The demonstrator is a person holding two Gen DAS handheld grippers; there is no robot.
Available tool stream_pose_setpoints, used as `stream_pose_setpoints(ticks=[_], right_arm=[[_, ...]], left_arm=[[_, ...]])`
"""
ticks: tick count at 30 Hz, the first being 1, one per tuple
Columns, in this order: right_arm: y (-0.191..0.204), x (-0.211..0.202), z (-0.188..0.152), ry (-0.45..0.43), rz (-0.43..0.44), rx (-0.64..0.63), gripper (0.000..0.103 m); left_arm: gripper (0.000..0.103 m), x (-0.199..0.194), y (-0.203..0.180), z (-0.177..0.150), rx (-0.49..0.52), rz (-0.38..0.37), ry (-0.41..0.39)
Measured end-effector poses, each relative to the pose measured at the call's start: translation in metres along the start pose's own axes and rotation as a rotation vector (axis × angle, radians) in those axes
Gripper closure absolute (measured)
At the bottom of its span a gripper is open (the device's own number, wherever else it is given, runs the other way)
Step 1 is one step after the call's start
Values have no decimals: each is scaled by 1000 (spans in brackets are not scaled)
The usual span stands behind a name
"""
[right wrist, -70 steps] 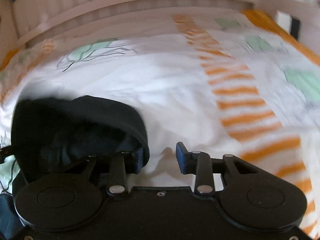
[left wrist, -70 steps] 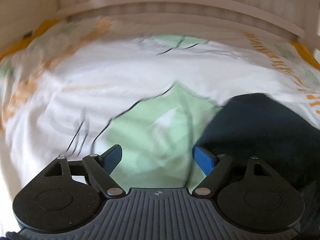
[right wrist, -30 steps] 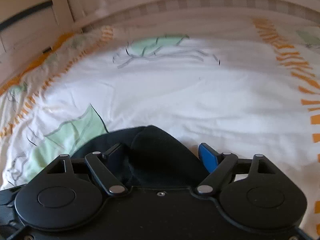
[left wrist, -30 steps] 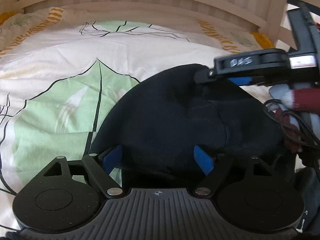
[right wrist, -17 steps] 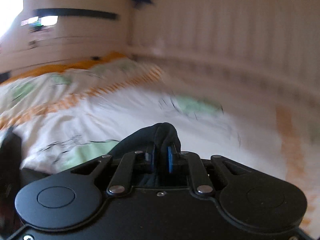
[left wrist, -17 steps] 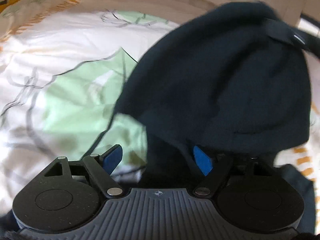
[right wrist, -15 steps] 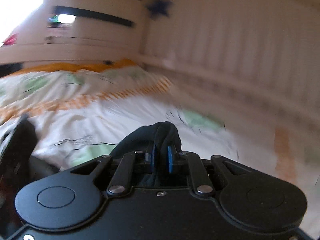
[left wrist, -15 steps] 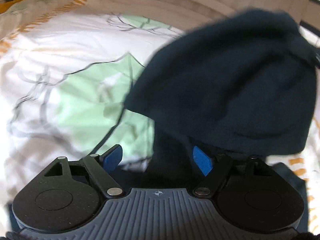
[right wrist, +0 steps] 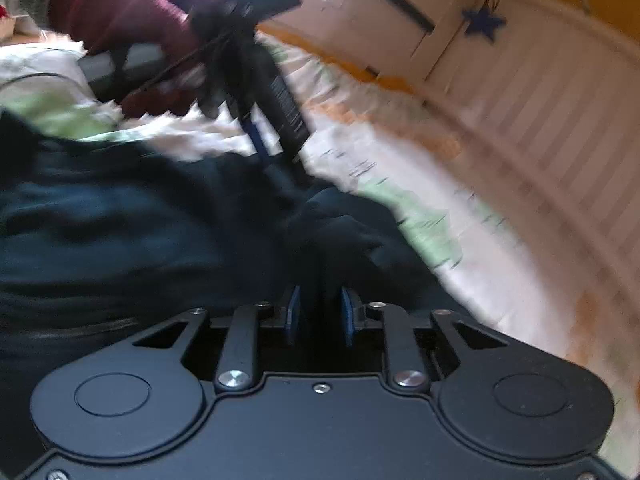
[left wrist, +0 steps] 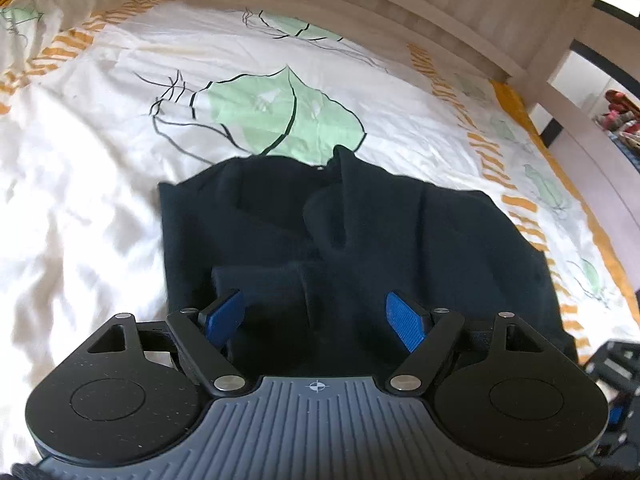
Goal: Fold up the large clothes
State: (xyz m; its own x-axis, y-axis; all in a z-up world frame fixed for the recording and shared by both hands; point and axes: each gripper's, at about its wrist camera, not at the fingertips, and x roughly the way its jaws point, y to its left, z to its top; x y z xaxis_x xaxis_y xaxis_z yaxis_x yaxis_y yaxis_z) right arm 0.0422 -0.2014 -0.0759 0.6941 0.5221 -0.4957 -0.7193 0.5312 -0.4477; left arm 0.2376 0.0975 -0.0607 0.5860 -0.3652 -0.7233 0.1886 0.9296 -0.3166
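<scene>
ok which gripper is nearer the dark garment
Right. The right gripper has a fold of the dark garment between its jaws, which have just been opening; the left gripper hangs open above it.

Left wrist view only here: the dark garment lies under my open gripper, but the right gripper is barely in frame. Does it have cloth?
Observer: Yes, a bunched fold of the dark garment sits between the pads of the right gripper. Its jaws have just been opening; whether they press I cannot tell.
Operator: Where is my left gripper from there?
Observer: The left gripper hangs by the garment's far edge, on an arm in a dark red sleeve.
Operator: Anything beyond it?
Observer: A blue star on the pale slatted board.
</scene>
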Motion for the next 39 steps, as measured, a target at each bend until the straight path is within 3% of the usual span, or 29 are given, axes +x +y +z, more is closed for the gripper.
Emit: stream_pose_setpoints(ticks=[2,4,5,10,14,23,24,25,26,27,29,30,31,32,35,36,38,39], right_arm=[[4,-15,-3,16,24,99,61],[-9,-34,-8,18,53,288,39],[-19,-40,-8,16,53,400,35],[-81,-43,-8,15,-7,849,30],[-120,-20,-14,33,-36,1107,30],[-143,39,-33,272,-185,1304,29],[-141,44,-32,274,-167,1311,37],[-142,46,-32,241,-115,1319,61],[-145,44,-31,179,-39,1333,77],[-147,40,-33,88,39,1350,84],[-148,18,-36,-138,167,1352,84],[-147,8,-42,-218,198,1347,84],[-146,1,-53,-244,195,1358,84],[-144,-1,-62,-215,158,1376,84],[-138,4,-100,66,-80,1380,78],[-134,5,-110,113,-113,1363,76],[-126,-2,-120,68,-106,1379,74],[-124,-5,-120,53,-107,1385,67]], left_arm=[[26,-8,-1,0,-6,-17,-3],[26,-10,-4,1,-18,-42,-3],[26,-10,-7,1,-25,-49,-6],[26,-2,-21,5,-60,-92,8],[26,13,-28,3,-122,-143,40],[26,36,-37,-20,-122,-145,100],[26,36,-37,-21,-121,-145,96],[26,35,-37,-22,-119,-150,86],[26,32,-37,-22,-114,-156,76],[26,28,-37,-23,-106,-160,62],[26,20,-36,-23,-73,-161,25],[26,17,-36,-23,-54,-158,12],[26,14,-35,-24,-35,-149,3],[26,14,-35,-24,-21,-140,-4],[26,14,-34,-22,-16,-143,-8],[26,15,-34,-21,-19,-144,-10],[26,16,-35,-18,-23,-139,-24],[26,18,-36,-15,-26,-134,-29]])
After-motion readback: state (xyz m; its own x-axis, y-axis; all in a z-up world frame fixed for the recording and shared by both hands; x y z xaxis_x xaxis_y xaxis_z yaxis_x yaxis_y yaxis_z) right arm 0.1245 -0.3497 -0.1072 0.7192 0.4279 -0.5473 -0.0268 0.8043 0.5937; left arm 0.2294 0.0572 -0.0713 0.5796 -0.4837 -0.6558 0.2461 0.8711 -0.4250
